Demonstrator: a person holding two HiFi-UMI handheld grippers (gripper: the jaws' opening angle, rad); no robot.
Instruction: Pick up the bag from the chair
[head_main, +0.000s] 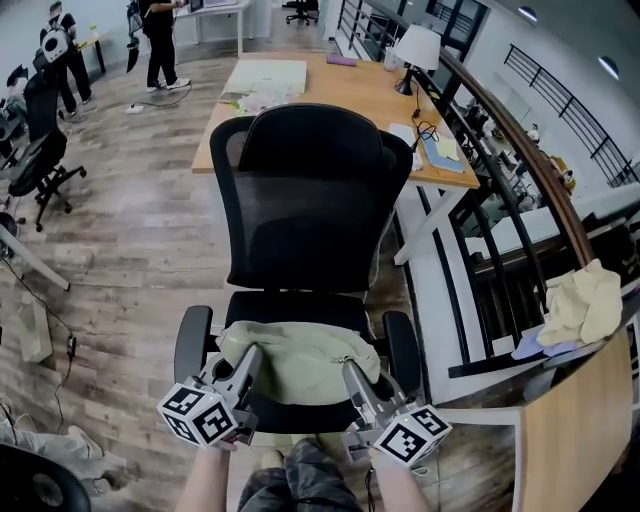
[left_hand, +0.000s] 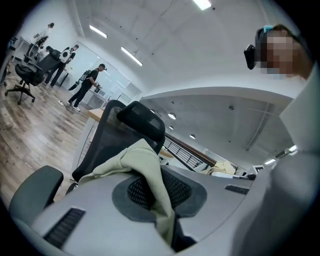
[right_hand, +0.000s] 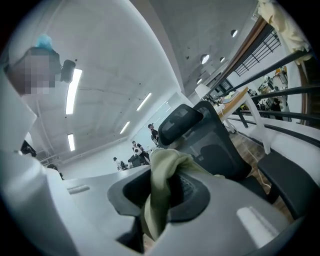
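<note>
A pale green cloth bag (head_main: 298, 358) lies across the seat of a black mesh office chair (head_main: 308, 200). My left gripper (head_main: 248, 362) grips the bag's left end and my right gripper (head_main: 352, 372) grips its right end. In the left gripper view the bag's fabric (left_hand: 150, 180) is pinched between the shut jaws, with the chair back (left_hand: 125, 135) behind. The right gripper view shows the same: green cloth (right_hand: 161, 190) squeezed between shut jaws, the chair's headrest (right_hand: 182, 119) beyond. The bag's underside is hidden.
Chair armrests (head_main: 192, 342) (head_main: 402, 350) flank the bag. A wooden desk (head_main: 330, 95) with a lamp (head_main: 415, 50) stands behind the chair. A railing (head_main: 520, 170) runs along the right, with yellow cloth (head_main: 585, 305) on a counter. People stand far off at upper left (head_main: 160, 40).
</note>
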